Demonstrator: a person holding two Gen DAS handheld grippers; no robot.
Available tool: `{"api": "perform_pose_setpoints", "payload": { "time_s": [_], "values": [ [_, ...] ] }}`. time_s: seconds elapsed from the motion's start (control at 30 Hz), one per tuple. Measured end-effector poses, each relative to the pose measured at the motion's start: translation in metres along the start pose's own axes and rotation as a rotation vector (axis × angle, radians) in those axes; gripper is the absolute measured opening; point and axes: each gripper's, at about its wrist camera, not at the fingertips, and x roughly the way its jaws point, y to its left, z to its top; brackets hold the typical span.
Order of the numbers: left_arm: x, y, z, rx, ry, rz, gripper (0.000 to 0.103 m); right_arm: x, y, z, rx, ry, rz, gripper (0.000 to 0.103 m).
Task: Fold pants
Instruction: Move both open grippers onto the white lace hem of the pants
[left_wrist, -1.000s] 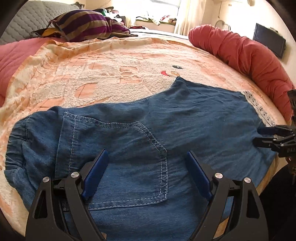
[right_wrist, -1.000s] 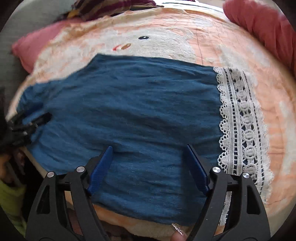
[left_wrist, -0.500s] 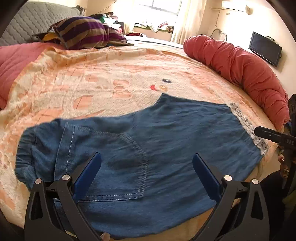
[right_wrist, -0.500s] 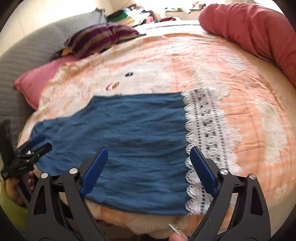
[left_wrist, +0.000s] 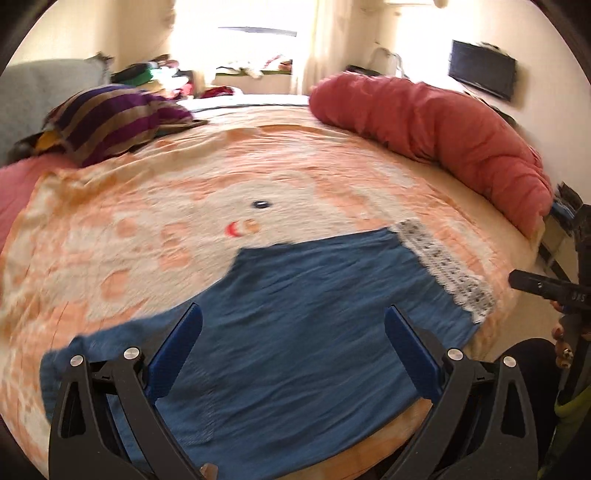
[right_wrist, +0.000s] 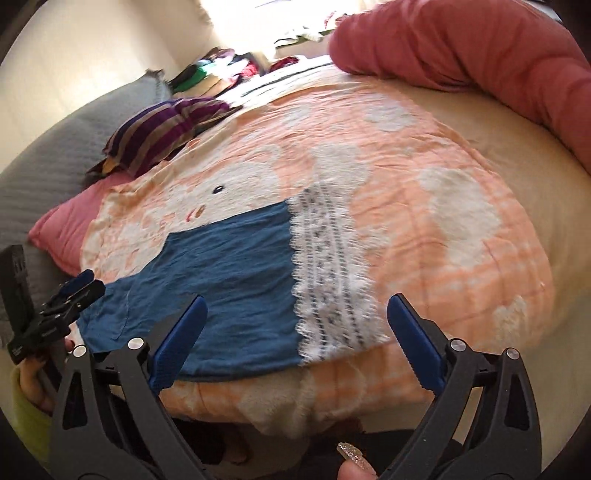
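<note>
The blue denim pants (left_wrist: 303, 314) lie flat across the near edge of the bed, folded, with a white lace hem (left_wrist: 447, 273) at the right end. They also show in the right wrist view (right_wrist: 229, 280), with the lace hem (right_wrist: 328, 280) to their right. My left gripper (left_wrist: 293, 347) is open and empty, raised above the pants. My right gripper (right_wrist: 295, 339) is open and empty, raised above the bed edge near the lace. The left gripper shows at the left of the right wrist view (right_wrist: 79, 286). The right gripper's body (left_wrist: 543, 288) shows at the right of the left wrist view.
The pants lie on an orange and white blanket (left_wrist: 184, 206). A rolled red duvet (left_wrist: 436, 133) runs along the bed's right side. A striped purple pillow (left_wrist: 114, 122) and a pink pillow (right_wrist: 70, 221) sit at the far left. A TV (left_wrist: 484, 70) hangs on the wall.
Both grippers have pulled back and up from the pants, so more of the bed and room shows. The pants stay flat on the blanket.
</note>
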Motion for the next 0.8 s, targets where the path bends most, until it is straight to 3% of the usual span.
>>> {"api": "perform_pose_setpoints", "payload": {
  "time_s": [0.17, 0.33, 0.8],
  "values": [
    [0.02, -0.025, 0.024, 0.045, 0.044, -0.064, 0.098, -0.002, -0.014, 0.0, 0.043, 0.007, -0.016, 0.092],
    [0.042, -0.045, 0.045, 0.1, 0.066, -0.073, 0.098, 0.003, -0.013, 0.001, 0.034, 0.025, -0.021, 0.092],
    [0.157, -0.095, 0.082, 0.219, 0.21, -0.206, 0.098, 0.054, -0.004, 0.0, 0.031, 0.122, -0.076, 0.092]
  ]
}}
